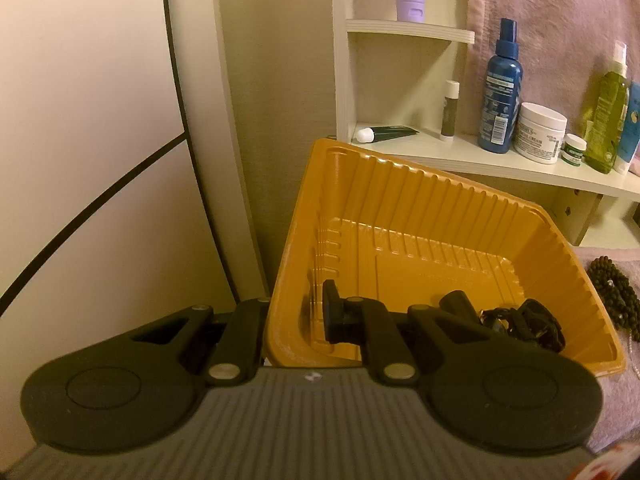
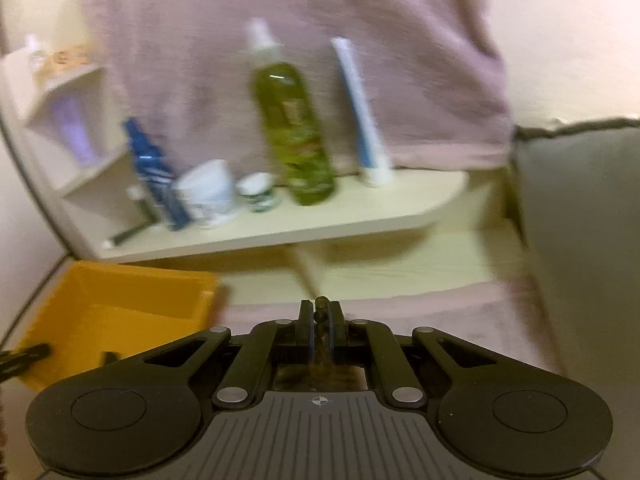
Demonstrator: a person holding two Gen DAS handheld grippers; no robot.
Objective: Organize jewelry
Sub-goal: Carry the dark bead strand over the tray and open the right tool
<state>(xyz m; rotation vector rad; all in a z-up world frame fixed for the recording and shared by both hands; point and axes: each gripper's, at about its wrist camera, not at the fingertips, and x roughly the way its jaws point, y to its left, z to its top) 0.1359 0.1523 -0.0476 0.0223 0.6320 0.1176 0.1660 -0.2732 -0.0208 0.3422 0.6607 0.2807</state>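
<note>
An orange plastic tray (image 1: 420, 208) sits tilted in the left wrist view. My left gripper (image 1: 298, 316) is shut on the tray's near left wall, one finger (image 1: 332, 312) inside it, the other hidden outside. Dark jewelry (image 1: 520, 322) lies in the tray's near right corner. A dark bead necklace (image 1: 612, 292) lies on the pink cloth right of the tray. In the blurred right wrist view my right gripper (image 2: 320, 320) is shut on a brown bead strand (image 2: 320, 308), held above the pink cloth right of the tray (image 2: 120, 308).
A white shelf (image 1: 500, 160) behind the tray holds a blue spray bottle (image 1: 500, 92), a white cream jar (image 1: 540, 132), a green bottle (image 1: 608, 120) and small tubes. A pink towel (image 2: 280, 40) hangs behind. A grey cushion (image 2: 580, 220) stands at the right.
</note>
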